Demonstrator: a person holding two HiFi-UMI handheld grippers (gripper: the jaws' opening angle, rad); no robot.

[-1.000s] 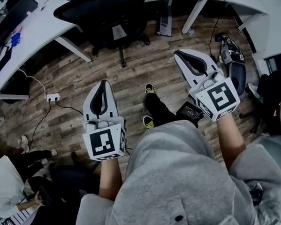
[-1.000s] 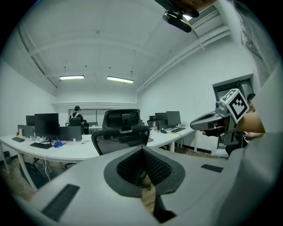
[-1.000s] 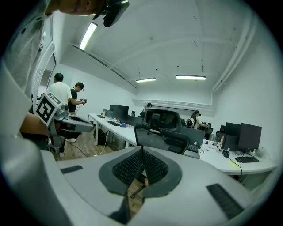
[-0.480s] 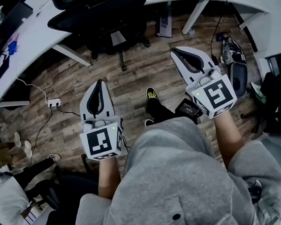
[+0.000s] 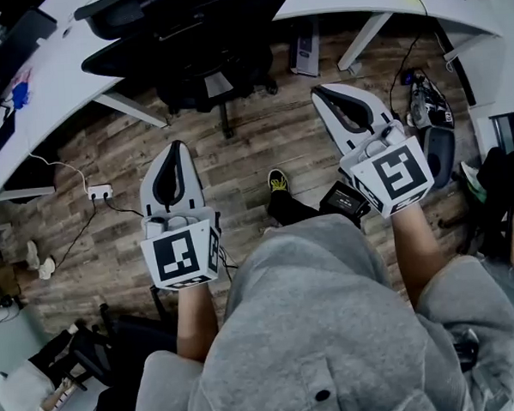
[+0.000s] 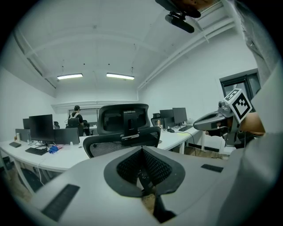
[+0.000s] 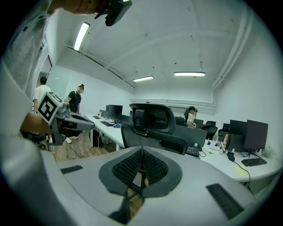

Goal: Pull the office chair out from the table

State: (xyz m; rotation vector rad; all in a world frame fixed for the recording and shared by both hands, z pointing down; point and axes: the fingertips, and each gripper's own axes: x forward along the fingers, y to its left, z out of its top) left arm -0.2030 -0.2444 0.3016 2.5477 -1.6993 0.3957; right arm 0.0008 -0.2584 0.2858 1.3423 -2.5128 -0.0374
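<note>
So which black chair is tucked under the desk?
The office chair at the head view's top, under the white desk; the other chair, by the person's left elbow, stands away from it.

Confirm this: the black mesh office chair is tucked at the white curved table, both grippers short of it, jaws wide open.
Wrong on the jaws: both gripper views show them shut, not wide open. The black mesh office chair is tucked at the white curved table, with the left gripper and right gripper short of it.

Open wooden floor ahead up to the office chair; desk leg and power strip off left.
</note>
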